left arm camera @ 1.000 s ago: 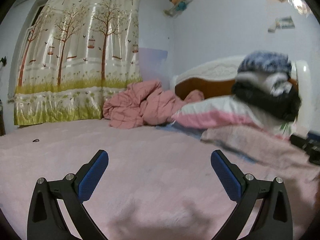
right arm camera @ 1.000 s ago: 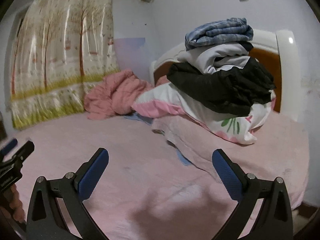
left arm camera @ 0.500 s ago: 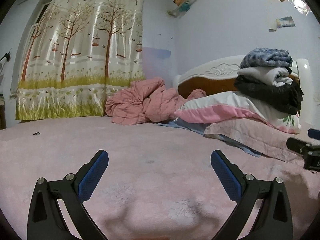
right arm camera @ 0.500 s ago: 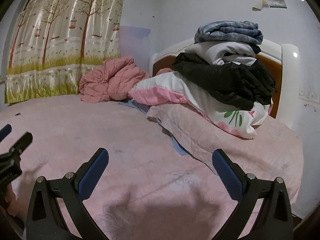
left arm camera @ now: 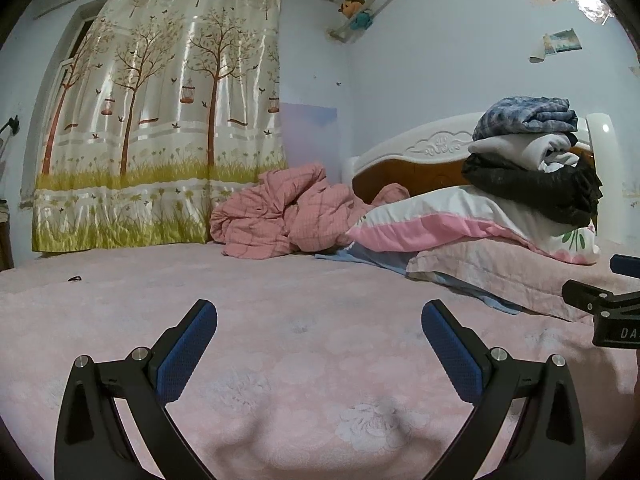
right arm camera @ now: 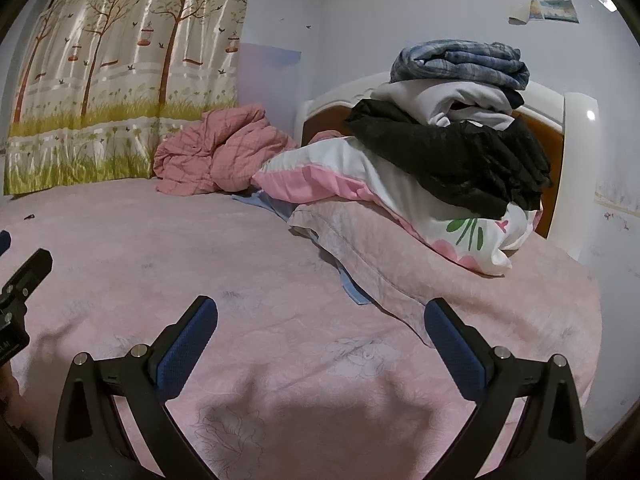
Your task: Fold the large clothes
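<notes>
A stack of folded clothes sits on the pillows at the headboard: a blue plaid garment (right arm camera: 460,62) on top, a white one (right arm camera: 444,102) under it, and a black one (right arm camera: 456,156) at the bottom. In the left wrist view the same stack (left arm camera: 532,160) lies far right. My left gripper (left arm camera: 319,344) hovers open over the bare pink bedspread (left arm camera: 300,340), holding nothing. My right gripper (right arm camera: 321,344) is open too, above the bedspread in front of the pillows. Each gripper's tip shows at the edge of the other's view.
A crumpled pink quilt (left arm camera: 288,212) lies by the tree-print curtain (left arm camera: 160,120). A pink-and-white pillow (right arm camera: 360,184) rests on a pink pillow (right arm camera: 384,256), with blue cloth (right arm camera: 348,284) under them. A small dark object (left arm camera: 74,279) lies far left. The bed edge (right arm camera: 592,320) drops off at right.
Both views have swung and steadied; the stack of clothes now sits lower and further off than a second ago. Both grippers stay open and hold nothing.
</notes>
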A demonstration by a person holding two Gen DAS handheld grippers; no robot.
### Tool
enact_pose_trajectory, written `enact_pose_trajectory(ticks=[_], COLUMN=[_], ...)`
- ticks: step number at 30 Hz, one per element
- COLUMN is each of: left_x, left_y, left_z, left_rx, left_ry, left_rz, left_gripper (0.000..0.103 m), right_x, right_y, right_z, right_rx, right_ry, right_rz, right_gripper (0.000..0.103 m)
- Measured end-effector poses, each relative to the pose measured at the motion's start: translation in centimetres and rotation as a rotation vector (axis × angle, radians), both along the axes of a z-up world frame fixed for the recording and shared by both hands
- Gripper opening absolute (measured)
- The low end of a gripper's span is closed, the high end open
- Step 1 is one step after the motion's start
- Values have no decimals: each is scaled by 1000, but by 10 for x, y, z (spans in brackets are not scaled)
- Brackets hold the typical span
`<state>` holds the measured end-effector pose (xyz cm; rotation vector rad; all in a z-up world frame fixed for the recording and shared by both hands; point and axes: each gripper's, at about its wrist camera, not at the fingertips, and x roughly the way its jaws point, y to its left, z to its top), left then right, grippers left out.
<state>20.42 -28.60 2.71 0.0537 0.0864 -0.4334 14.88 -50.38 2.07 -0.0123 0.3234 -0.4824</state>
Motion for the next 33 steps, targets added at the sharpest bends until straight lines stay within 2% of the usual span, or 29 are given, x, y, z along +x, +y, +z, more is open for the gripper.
enact_pose_trajectory(ticks=[9,33], left_x=[1,0], left_y=[6,4], left_z=[1,2], left_rx=[-19,2], left_ry=[12,8], left_rz=[2,-3], left_gripper=[103,103], right_x=[3,3], right_y=[4,3], right_z=[-1,-1], right_rx=[-30,-24], right_ry=[5,0], right_rz=[12,12], right_gripper=[103,103])
